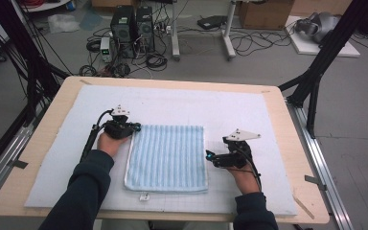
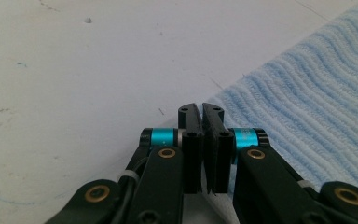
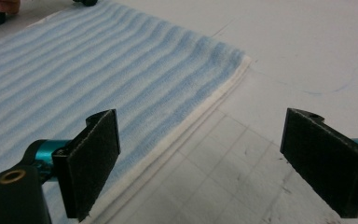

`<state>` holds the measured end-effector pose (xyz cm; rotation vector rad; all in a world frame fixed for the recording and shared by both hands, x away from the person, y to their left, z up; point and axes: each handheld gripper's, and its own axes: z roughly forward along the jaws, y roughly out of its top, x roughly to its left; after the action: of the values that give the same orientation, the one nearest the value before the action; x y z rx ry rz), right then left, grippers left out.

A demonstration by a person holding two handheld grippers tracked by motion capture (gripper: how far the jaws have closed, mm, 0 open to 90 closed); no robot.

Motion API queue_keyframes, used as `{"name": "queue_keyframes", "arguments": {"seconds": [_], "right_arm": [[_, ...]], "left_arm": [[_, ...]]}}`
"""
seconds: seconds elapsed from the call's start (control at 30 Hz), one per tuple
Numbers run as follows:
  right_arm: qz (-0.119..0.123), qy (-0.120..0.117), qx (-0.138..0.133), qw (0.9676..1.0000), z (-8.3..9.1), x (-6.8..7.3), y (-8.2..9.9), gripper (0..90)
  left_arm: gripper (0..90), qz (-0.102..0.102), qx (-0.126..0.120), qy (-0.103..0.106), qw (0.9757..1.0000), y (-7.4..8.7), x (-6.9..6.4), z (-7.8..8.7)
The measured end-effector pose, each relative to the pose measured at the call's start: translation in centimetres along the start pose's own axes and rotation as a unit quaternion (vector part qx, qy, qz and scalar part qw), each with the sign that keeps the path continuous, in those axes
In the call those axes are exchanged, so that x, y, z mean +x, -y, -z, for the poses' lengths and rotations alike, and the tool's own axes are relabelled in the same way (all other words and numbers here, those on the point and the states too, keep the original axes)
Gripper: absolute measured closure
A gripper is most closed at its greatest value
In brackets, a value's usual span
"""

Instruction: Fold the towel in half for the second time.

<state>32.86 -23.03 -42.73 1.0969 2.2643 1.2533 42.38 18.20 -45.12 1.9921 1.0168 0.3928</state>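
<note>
So there's a folded blue striped towel [image 1: 166,157] lying flat on the white mat [image 1: 230,108] that covers most of the counter [image 1: 294,158], sitting roughly mid-counter and closer to the near edge than the far one. It's folded into a rough square, with white hems stacked along its near and left edges and a little white tag poking out at the near edge. The left gripper [image 1: 133,128] is right at the towel's far left corner, with the hand behind it resting on the mat. In the left gripper view its jaws are pressed together with the tips right at the towel's edge [image 2: 307,107], and I honestly can't tell if any cloth is pinched in there, since the tips look like they sit just off the corner on bare mat. The right gripper [image 1: 211,157] sits just beside the towel's right edge, about halfway along it, pointing in at it. Its jaws are wide apart in the right gripper view, one over the towel's hem [image 3: 121,93] and the other out over the mat, nothing between them but mat and the towel's edge.
</note>
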Motion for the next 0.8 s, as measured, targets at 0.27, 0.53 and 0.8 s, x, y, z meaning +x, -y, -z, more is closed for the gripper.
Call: {"name": "queue_keyframes", "arguments": {"seconds": [0.27,0.53,0.8], "right_arm": [[-0.011,-0.023,0.051,0.9984,-4.0,-0.2,-1.7,11.0],[-0.014,-0.013,0.082,0.9964,-7.4,-2.3,-4.1,28.3],[-0.009,-0.005,0.092,0.9957,-8.8,-2.9,-4.4,50.3]], "left_arm": [[86.0,0.013,0.000,0.002,0.9999,0.1,0.1,0.1],[86.0,0.017,0.001,0.004,0.9999,0.1,0.1,0.1],[86.0,0.021,0.000,0.005,0.9998,0.1,0.2,0.1]]}}
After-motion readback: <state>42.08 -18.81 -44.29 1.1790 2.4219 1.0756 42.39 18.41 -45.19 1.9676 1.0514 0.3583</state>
